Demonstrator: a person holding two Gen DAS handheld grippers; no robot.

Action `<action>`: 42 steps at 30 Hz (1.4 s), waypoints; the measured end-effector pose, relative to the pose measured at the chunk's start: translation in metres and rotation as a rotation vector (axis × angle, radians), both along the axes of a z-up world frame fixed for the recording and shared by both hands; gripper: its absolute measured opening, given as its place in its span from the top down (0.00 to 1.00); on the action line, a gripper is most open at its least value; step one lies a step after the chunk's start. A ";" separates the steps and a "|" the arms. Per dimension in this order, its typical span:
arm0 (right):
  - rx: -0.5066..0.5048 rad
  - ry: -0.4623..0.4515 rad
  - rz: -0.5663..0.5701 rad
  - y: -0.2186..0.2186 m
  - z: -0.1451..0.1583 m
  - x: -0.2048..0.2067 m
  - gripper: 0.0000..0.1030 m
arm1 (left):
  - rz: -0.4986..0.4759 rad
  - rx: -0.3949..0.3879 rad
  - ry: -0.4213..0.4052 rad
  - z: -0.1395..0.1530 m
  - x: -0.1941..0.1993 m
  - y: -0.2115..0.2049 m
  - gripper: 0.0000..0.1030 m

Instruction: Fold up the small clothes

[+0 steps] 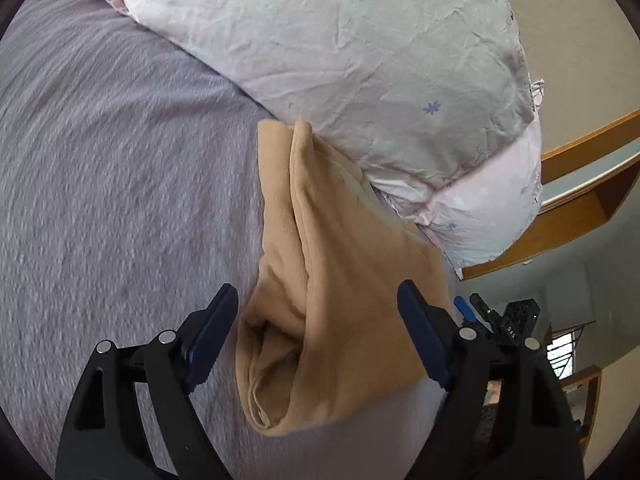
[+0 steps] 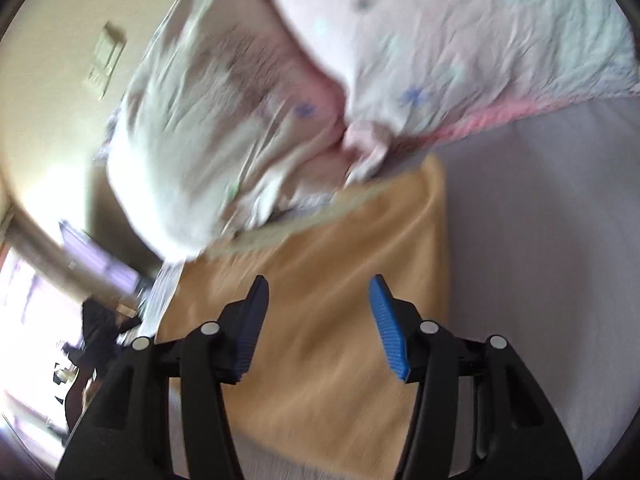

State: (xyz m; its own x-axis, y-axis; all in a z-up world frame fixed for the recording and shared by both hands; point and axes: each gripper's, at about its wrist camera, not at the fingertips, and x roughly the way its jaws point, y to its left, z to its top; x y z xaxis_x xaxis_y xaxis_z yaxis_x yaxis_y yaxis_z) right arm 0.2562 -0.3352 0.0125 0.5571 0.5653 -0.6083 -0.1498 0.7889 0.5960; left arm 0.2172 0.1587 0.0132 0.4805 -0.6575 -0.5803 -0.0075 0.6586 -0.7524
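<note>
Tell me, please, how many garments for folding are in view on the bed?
1: a tan garment lies folded on the purple bedsheet, its far end against the floral quilt. Others may be hidden under the quilt.

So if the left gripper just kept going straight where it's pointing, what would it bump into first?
Most likely the tan garment. The left gripper stands open, tilted downward, with the folded cloth lying right ahead between its fingers on the purple bedsheet. The flowered pillow lies farther on. Depth is hard to judge here.
</note>
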 end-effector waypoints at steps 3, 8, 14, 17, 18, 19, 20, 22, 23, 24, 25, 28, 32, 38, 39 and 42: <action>-0.050 0.095 -0.039 -0.003 -0.028 -0.006 0.57 | -0.042 0.000 0.026 -0.007 -0.006 -0.017 0.20; 0.015 0.047 -0.098 -0.013 -0.010 -0.026 0.29 | -0.022 0.006 0.029 -0.007 -0.009 -0.024 0.20; 0.013 -0.034 -0.085 -0.001 0.008 -0.038 0.25 | 0.101 0.003 0.070 -0.005 -0.003 -0.017 0.21; 0.035 -0.051 -0.085 -0.008 0.009 -0.042 0.25 | 0.121 0.092 0.068 -0.001 -0.004 -0.014 0.21; 0.033 -0.052 -0.085 -0.009 0.009 -0.042 0.25 | 0.117 0.100 0.065 0.000 -0.002 -0.015 0.21; 0.035 -0.051 -0.083 -0.010 0.007 -0.039 0.25 | 0.110 0.114 0.061 0.001 0.001 -0.018 0.20; 0.044 -0.046 -0.080 -0.012 0.007 -0.040 0.25 | 0.098 0.135 0.057 0.003 0.006 -0.023 0.20; 0.065 -0.037 -0.073 -0.010 0.003 -0.039 0.25 | 0.076 0.111 0.061 0.001 0.015 -0.028 0.33; 0.075 -0.031 -0.067 -0.009 0.000 -0.038 0.25 | 0.076 0.079 0.076 -0.004 0.020 -0.029 0.44; 0.081 -0.028 -0.062 -0.009 -0.003 -0.039 0.25 | 0.071 0.042 0.109 -0.012 0.026 -0.029 0.72; 0.082 -0.026 -0.059 -0.008 -0.005 -0.040 0.25 | 0.082 -0.020 0.128 -0.020 0.028 -0.025 0.73; 0.089 -0.033 -0.062 -0.014 -0.004 -0.044 0.25 | 0.092 -0.095 0.115 -0.015 0.028 -0.022 0.76; 0.108 -0.062 -0.103 -0.031 0.001 -0.052 0.25 | 0.041 -0.104 0.012 0.035 0.030 -0.054 0.76; 0.132 -0.075 -0.180 -0.052 -0.001 -0.063 0.25 | -0.214 -0.090 -0.134 0.094 0.049 -0.203 0.76; 0.134 -0.069 -0.194 -0.056 -0.002 -0.064 0.25 | -0.254 -0.095 -0.124 0.090 0.052 -0.231 0.75; 0.140 -0.043 -0.236 -0.067 -0.008 -0.066 0.25 | -0.419 -0.078 -0.020 0.054 0.064 -0.323 0.62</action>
State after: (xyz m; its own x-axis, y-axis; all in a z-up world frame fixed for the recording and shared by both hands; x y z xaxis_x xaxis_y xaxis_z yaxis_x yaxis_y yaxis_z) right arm 0.1907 -0.4026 0.0047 0.7071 0.4939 -0.5060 0.0003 0.7154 0.6987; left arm 0.2808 -0.1638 0.0668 0.1732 -0.8398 -0.5146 0.2637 0.5430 -0.7973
